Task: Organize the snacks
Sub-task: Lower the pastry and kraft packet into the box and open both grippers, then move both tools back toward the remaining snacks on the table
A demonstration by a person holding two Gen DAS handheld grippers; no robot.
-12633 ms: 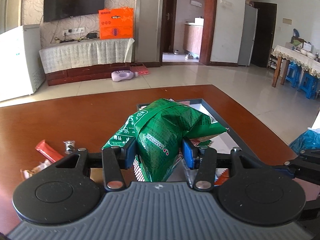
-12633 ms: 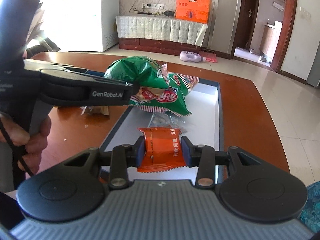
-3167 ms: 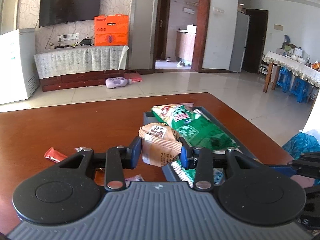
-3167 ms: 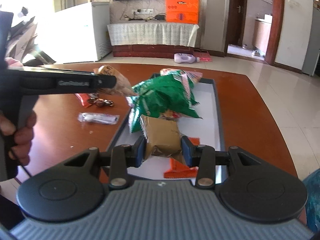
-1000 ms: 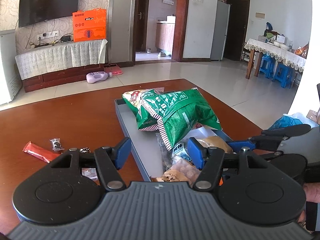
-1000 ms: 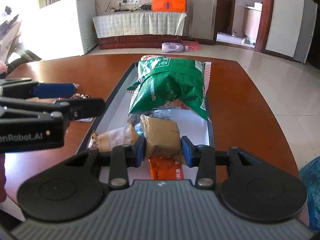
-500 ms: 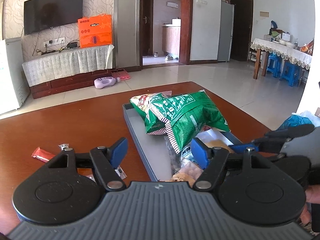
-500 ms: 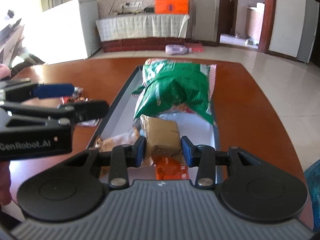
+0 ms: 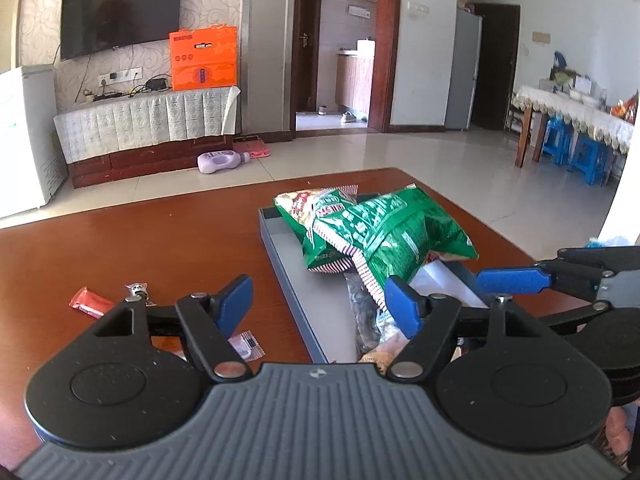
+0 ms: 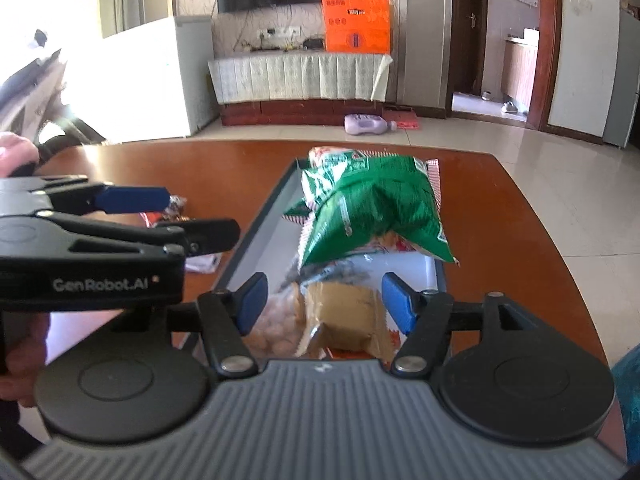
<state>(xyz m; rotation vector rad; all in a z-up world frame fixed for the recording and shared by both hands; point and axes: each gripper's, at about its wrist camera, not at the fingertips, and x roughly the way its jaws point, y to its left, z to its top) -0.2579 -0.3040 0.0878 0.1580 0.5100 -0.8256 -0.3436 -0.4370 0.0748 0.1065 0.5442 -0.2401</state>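
A grey tray (image 9: 288, 276) (image 10: 256, 232) on the brown table holds green snack bags (image 9: 384, 228) (image 10: 372, 208), a clear packet (image 9: 360, 312) and, at its near end, a brown packet (image 10: 348, 316) and a bag of round snacks (image 10: 276, 328). My left gripper (image 9: 318, 300) is open and empty above the tray's left rim. My right gripper (image 10: 322, 300) is open, its jaws wide on either side of the brown packet, which lies in the tray. A red bar (image 9: 90, 302), a small candy (image 9: 136, 290) and a clear wrapper (image 9: 246, 344) lie on the table left of the tray.
The right gripper's blue pad (image 9: 512, 280) reaches in from the right in the left wrist view. The left gripper's body (image 10: 100, 256) crosses the left of the right wrist view. The table's far edge (image 9: 200, 192) lies beyond the tray. A tiled floor, TV stand and doorway lie beyond.
My right gripper has opened and let go of the brown packet, which now lies in the tray. My left gripper stays open and has shifted slightly left.
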